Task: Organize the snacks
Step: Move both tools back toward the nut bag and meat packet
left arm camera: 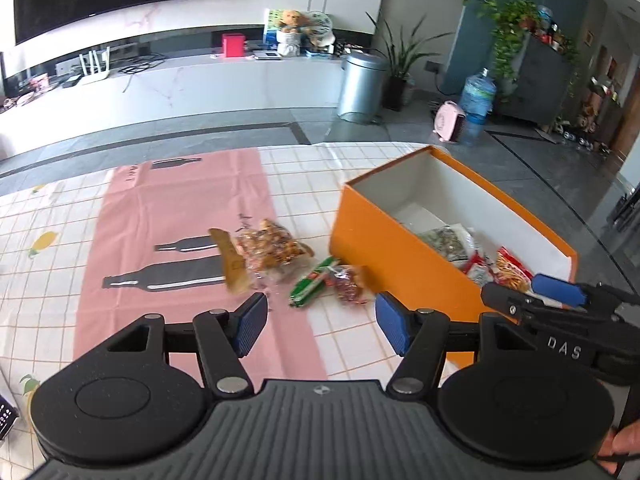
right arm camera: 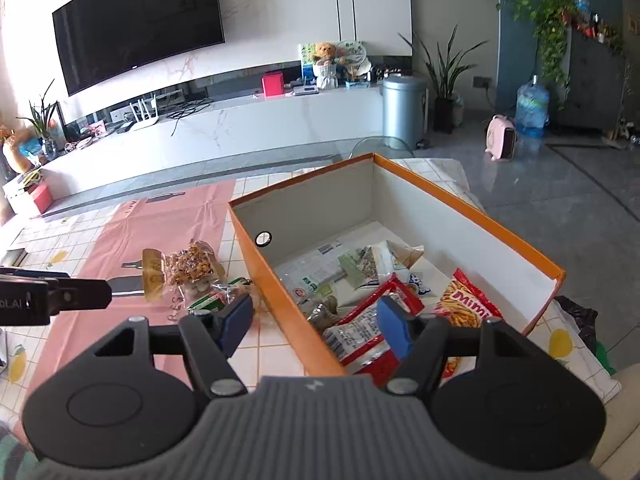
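Both my tongs are released and hold nothing: my left tongs (left arm camera: 321, 322) hang above the counter (left arm camera: 60, 216), my right tongs (right arm camera: 316, 322) over the near wall of the orange box (right arm camera: 280, 280). Several snack packets (right arm camera: 372, 320) lie inside it; a nut packet (left arm camera: 268, 250), green packet (left arm camera: 310, 286) and small red packet (left arm camera: 350, 288) lie on the counter beside it.

"DAS" stands in white on the right gripper (left arm camera: 554, 294), lower right; "Mimi", seemingly, on a red-and-yellow snack bag (right arm camera: 466, 300), right of centre.
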Available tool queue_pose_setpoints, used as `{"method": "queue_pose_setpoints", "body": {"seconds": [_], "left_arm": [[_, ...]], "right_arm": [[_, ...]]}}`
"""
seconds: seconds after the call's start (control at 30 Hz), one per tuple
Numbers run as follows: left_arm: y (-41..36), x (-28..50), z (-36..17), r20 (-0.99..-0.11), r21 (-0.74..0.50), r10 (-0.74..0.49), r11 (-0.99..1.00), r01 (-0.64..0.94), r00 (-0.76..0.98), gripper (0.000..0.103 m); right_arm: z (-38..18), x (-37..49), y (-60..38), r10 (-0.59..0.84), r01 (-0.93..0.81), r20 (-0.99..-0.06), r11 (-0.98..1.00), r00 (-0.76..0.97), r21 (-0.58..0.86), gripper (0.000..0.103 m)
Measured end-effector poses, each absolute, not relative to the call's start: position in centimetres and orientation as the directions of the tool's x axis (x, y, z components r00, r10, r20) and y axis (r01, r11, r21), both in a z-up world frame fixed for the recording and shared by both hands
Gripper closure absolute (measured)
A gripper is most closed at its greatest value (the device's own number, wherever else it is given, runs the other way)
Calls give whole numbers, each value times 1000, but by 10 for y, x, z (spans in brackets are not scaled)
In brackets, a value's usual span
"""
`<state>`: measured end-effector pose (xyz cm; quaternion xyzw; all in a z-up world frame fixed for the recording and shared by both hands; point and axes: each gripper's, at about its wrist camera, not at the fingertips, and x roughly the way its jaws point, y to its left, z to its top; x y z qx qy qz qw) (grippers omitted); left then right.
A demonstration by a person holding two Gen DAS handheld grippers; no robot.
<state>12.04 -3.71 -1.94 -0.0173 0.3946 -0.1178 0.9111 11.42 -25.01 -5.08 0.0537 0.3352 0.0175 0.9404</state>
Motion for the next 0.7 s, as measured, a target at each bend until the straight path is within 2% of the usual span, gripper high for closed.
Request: {"method": "queue_pose_setpoints", "body": {"seconds": [0.1,0.23,0.7], "left_arm": [[-24,119,-22,-709,-119,-202,979,168,675,30],[-9,121,-27,-715,-106,-174,984,141,678,30],[19,153,-53,-752,-150,-184,983,109,632,30]], "right_arm": [[-57,111,-232,44,23,-619,995,784,100,33],[-66,111,-209,33,21,-618,997,786,80,32],[-101,156,-153,94,-78,-663,996,742,54,33]]}}
